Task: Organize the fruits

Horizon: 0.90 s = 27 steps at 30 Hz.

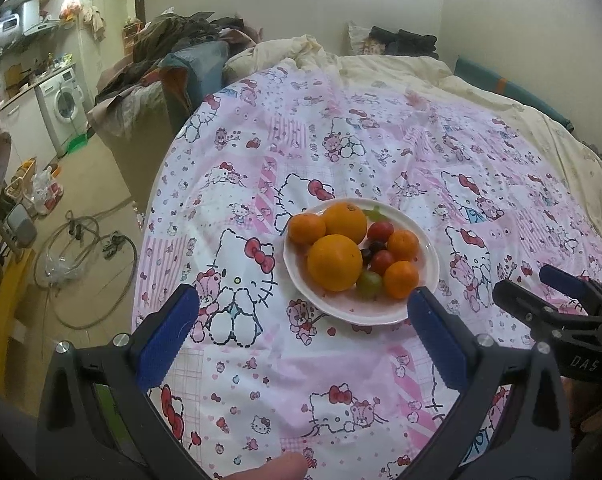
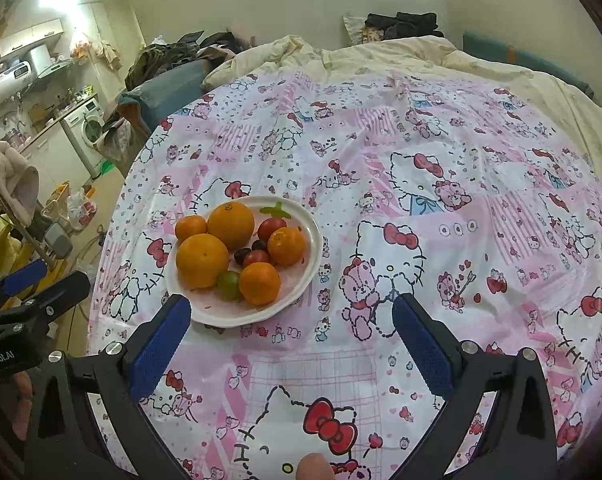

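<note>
A white plate [image 1: 381,312] sits on a pink Hello Kitty cloth and holds two large oranges [image 1: 334,263], three small mandarins [image 1: 401,279], red cherry tomatoes [image 1: 380,231], dark grapes and a green grape [image 1: 369,283]. The plate also shows in the right wrist view [image 2: 237,316] with the oranges [image 2: 202,260] and mandarins [image 2: 260,283]. My left gripper [image 1: 303,308] is open and empty, just short of the plate. My right gripper [image 2: 291,316] is open and empty, with the plate ahead to its left. The right gripper also shows in the left wrist view [image 1: 557,300].
The cloth [image 1: 381,152] covers a round table beside a bed with a cream quilt [image 1: 401,64]. To the left lie a floor with hoses [image 1: 89,248], a washing machine [image 1: 63,106] and piled clothes [image 1: 173,40]. The left gripper shows in the right wrist view [image 2: 29,292].
</note>
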Each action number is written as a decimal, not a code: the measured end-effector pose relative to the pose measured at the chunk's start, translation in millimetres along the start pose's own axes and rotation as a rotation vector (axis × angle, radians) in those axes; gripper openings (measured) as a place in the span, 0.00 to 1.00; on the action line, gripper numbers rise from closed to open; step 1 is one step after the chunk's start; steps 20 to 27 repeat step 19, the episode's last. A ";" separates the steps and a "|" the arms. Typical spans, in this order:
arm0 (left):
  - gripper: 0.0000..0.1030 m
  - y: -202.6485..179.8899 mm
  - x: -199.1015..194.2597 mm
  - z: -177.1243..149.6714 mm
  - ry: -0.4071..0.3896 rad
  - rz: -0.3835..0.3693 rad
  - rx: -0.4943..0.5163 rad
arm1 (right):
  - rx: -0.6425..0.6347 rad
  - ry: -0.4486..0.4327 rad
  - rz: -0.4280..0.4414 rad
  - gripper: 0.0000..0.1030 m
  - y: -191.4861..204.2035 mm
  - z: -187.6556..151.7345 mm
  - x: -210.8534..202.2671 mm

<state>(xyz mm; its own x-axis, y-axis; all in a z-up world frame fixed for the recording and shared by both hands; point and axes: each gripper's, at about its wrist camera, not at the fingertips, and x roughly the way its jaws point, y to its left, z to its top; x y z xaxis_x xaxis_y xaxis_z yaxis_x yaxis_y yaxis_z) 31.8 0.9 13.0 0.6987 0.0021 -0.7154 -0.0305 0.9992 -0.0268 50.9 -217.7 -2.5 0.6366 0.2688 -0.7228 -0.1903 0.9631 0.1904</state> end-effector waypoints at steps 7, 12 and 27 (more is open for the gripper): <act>1.00 0.9 -0.2 -0.2 0.001 -0.001 -0.001 | -0.001 0.001 0.000 1.00 1.0 -0.2 1.1; 1.00 1.3 2.0 -1.3 0.013 -0.005 -0.009 | -0.001 0.006 0.003 1.00 2.0 -1.0 2.9; 1.00 3.3 9.3 -5.9 0.069 -0.039 -0.041 | -0.002 -0.004 0.009 1.00 3.4 -1.3 2.7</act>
